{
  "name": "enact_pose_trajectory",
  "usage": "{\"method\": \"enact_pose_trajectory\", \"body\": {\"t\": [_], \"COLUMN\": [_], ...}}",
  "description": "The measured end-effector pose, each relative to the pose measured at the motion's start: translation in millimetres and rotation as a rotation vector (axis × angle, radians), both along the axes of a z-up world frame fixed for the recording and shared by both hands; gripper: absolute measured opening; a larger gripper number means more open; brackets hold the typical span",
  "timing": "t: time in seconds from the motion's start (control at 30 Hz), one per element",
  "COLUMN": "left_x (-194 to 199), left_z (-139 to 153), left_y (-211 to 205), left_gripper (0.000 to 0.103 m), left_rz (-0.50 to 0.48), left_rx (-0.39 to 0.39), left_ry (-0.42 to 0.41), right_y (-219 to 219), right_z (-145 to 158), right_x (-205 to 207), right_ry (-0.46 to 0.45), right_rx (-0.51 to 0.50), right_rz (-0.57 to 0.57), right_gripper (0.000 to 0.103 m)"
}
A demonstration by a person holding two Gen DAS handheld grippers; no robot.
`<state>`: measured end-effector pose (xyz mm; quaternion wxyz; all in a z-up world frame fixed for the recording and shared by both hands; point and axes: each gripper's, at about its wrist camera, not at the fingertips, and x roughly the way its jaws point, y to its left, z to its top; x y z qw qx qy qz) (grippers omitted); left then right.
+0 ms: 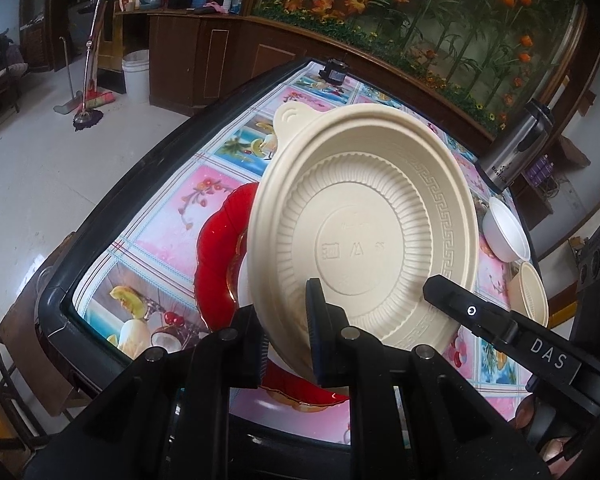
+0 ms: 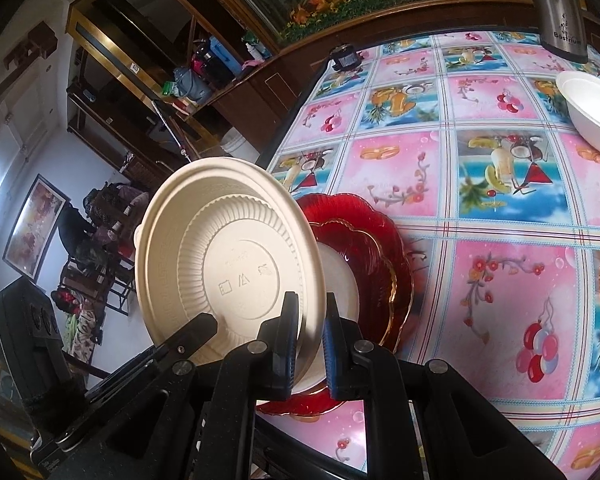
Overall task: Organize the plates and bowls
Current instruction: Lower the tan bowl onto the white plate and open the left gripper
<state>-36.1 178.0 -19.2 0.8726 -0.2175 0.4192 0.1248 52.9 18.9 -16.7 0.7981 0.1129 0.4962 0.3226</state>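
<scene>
Behind cream plate [image 1: 364, 224], red plate [image 1: 220, 256] half-hidden.

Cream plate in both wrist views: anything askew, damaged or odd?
The cream plate is tilted steeply, held off the table over the red plates, both sets of fingers clamped on its rim. No cracks or spills show. The white bowl sits upright.

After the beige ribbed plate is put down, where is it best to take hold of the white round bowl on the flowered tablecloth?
I would take the white round bowl by its near rim, coming from above with one finger inside. It stands upright with its mouth open, and its smooth wall probably flares too wide for a side grasp.
</scene>
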Motion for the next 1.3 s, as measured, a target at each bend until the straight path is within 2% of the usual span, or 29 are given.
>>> {"method": "enact_pose_trajectory", "body": {"t": [1.3], "left_x": [-1], "left_z": [-15], "left_y": [3], "left_gripper": [0.015], "left_rz": [-0.001], "left_rx": [-0.034], "left_ry": [0.05], "right_y": [2], "right_z": [-14], "right_x": [-1], "right_ry": [0.042], "right_rx": [-0.032], "right_rz": [0.015], "right_gripper": [0.011]}}
